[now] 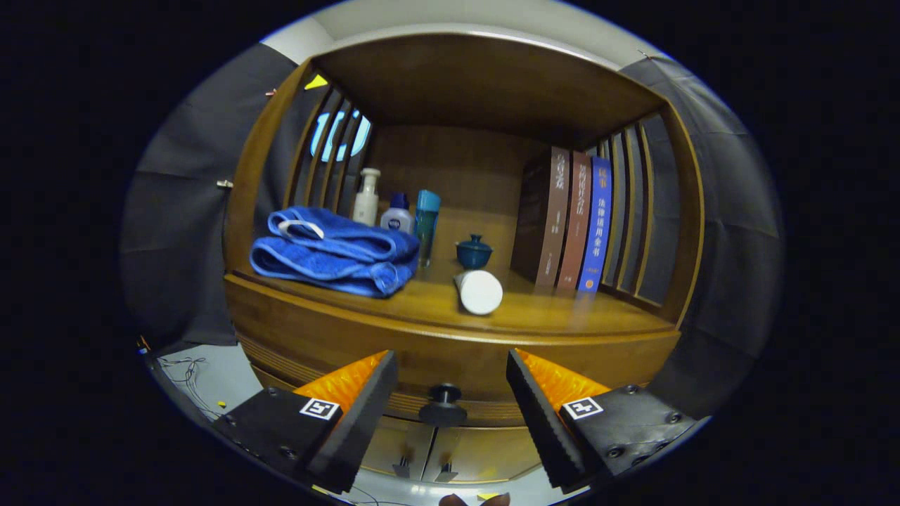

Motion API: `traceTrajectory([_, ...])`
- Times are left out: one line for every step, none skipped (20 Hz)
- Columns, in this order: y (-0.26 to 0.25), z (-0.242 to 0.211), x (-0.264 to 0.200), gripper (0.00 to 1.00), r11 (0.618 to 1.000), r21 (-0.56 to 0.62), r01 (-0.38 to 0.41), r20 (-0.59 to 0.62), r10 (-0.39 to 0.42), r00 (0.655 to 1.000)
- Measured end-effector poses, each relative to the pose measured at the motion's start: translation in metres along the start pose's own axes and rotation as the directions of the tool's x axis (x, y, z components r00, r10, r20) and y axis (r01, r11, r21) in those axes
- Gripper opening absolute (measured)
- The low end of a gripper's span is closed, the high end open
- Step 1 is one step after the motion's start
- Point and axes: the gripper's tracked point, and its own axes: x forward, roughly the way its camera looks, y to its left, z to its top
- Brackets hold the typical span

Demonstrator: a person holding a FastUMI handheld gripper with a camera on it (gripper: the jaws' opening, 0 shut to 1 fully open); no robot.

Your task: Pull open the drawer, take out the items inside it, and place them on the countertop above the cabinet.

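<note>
Wooden drawer (450, 393) closed, its knob (443, 404) sitting between my open tongs (450, 407).

I see the tongs spread wide and level, empty, pointed straight at the cabinet front, one finger on each side of the knob and neither touching it. The table (562, 313) above carries a blue towel (330, 249), bottles (394, 207), a small lidded pot (474, 251), a white roll (480, 292) and books (573, 221), so this fits either before opening or after emptying. For any grip, I would centre on the knob and close squarely.
</note>
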Motion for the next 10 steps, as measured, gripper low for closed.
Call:
traceTrajectory([0.002,0.013,-0.007,0.99,1.000,-0.005,-0.008,0.014,0.008,1.000])
traceTrajectory([0.003,0.025,-0.013,0.99,1.000,-0.012,-0.014,0.027,0.014,1.000])
traceTrajectory([0.004,0.037,-0.020,0.99,1.000,-0.019,-0.019,0.036,0.020,0.999])
traceTrajectory([0.004,0.049,-0.026,0.99,0.999,-0.026,-0.023,0.048,0.024,0.999])
traceTrajectory([0.003,0.062,-0.032,0.99,0.999,-0.030,-0.023,0.059,0.025,0.998])
traceTrajectory([0.004,0.074,-0.038,0.99,0.999,-0.029,-0.027,0.067,0.028,0.997])
traceTrajectory([0.003,0.086,-0.045,0.99,0.999,-0.022,-0.027,0.075,0.028,0.997])
traceTrajectory([0.002,0.098,-0.052,0.99,1.000,-0.012,-0.028,0.083,0.029,0.996])
traceTrajectory([0.002,0.109,-0.057,0.99,1.000,-0.003,-0.031,0.086,0.031,0.996])
traceTrajectory([0.000,0.119,-0.064,0.99,0.999,0.006,-0.032,0.087,0.031,0.996])
